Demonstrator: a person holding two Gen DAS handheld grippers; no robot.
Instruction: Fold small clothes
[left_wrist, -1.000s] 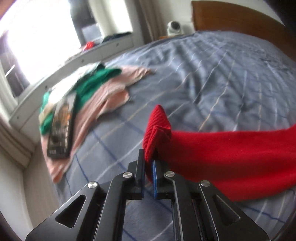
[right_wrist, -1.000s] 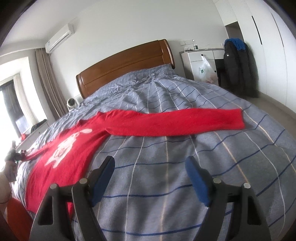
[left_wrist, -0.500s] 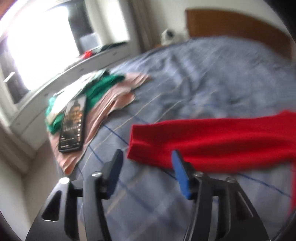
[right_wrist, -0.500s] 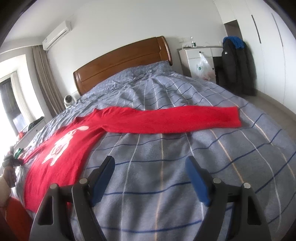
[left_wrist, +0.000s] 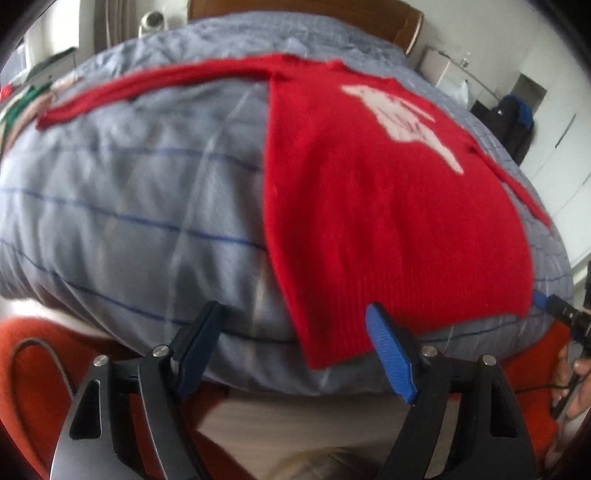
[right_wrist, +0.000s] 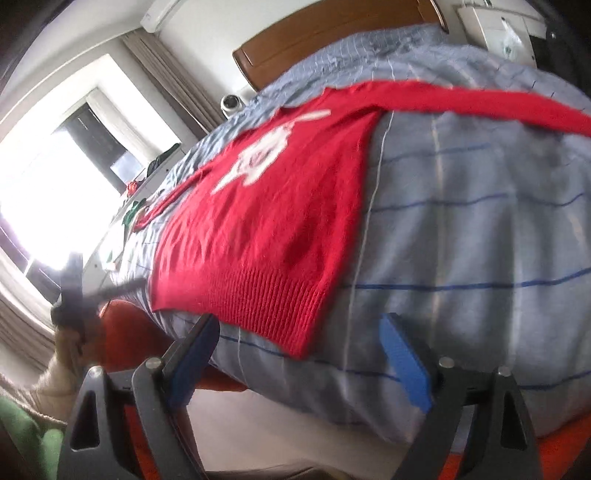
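Red sweater (left_wrist: 388, 206) lies flat on the bed (left_wrist: 129, 206), sleeves spread, hem at the near edge. My left tongs (left_wrist: 295, 347) have just been opening; right tongs (right_wrist: 299, 354) too, nothing between either pair, each poised at a hem corner, probably for the first fold.

Both views: daylit room, soft diffuse light, no hard shadows. Right wrist view: window (right_wrist: 55, 177) at left blown out to white, glare washing over nearby sill and curtain. Motion blur throughout; red sweater (left_wrist: 388, 206) w/ smeared edges and white motif, bedspread (left_wrist: 129, 206) lines soft. Gripper fingers in foreground are sharper. Strong fisheye bulge: bed curves like a dome, dark vignette at the corners.
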